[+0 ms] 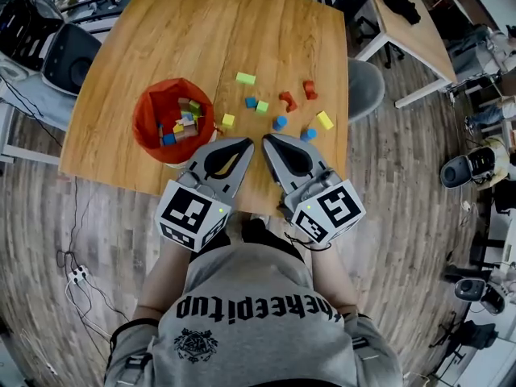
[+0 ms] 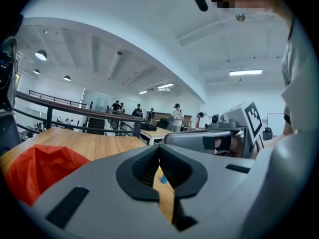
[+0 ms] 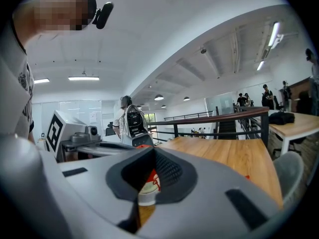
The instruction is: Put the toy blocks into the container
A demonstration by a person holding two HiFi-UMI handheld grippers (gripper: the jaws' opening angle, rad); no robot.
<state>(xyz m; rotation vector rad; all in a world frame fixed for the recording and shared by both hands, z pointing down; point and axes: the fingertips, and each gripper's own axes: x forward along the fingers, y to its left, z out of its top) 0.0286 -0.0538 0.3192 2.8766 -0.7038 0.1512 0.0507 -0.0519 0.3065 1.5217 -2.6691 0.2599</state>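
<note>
Toy blocks scattered beside the red container; left claw and right claw closed, empty: open one above the nearest block.

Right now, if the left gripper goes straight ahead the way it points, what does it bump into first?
Probably the small blue toy block on the wooden table. It shows straight ahead, past the shut jaws of the left gripper. Depth is hard to judge, though.

You get bright, even light from ceiling strips. Fisheye bends your edges; dark corners ring both gripper views.
</note>
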